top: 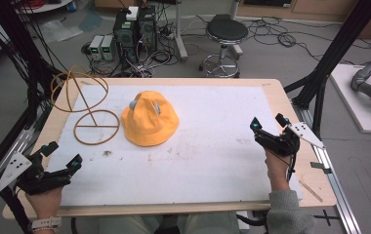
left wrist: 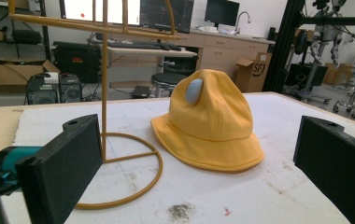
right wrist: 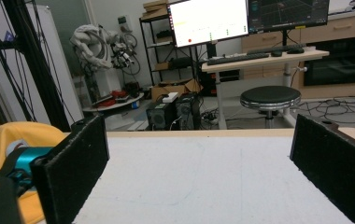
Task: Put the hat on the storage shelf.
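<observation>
High view showed a soft yellow cloth bucket hat [top: 150,119] lying ahead of the spread, empty left gripper [top: 62,156], well left of the spread right gripper [top: 269,123]; light, floppy, probably best pinched at its brim.

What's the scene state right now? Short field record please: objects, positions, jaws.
surface: wooden table with a white mat on top
hat: yellow bucket hat, lying brim down on the mat, left of centre
stand: gold wire hat stand, upright just left of the hat, nothing hanging on it
left gripper: near left corner, jaws open, nothing between them
right gripper: right edge of the mat, jaws open, nothing between them
contact: neither gripper touches hat or stand
</observation>
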`<state>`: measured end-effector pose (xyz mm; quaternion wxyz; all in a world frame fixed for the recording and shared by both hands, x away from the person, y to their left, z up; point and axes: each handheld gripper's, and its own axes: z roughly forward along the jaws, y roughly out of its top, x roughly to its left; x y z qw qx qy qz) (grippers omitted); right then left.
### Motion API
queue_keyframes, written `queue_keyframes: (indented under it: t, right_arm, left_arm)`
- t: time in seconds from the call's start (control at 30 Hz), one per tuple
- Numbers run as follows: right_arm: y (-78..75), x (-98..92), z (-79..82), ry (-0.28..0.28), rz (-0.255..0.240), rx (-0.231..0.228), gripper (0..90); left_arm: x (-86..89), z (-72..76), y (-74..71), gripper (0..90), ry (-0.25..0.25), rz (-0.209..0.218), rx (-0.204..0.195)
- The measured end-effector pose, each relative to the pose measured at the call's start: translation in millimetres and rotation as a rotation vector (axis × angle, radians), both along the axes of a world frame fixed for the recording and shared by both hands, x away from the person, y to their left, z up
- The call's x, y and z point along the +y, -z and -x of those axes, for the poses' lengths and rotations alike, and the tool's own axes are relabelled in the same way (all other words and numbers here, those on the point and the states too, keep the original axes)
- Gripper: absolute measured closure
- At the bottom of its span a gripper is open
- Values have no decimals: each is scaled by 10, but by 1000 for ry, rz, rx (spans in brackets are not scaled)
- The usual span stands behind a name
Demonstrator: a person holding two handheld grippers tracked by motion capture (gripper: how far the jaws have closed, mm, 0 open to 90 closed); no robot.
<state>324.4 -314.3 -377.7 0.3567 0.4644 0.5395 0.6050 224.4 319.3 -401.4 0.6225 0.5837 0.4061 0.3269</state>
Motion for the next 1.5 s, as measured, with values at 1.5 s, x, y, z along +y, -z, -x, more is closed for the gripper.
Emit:
queue_keyframes:
  t: [1.5]
  right_arm:
    - [-348, 1097, -302, -257, 84, -3, 41]
  left_arm:
    - [81, 6, 55, 17, -28, -8, 13]
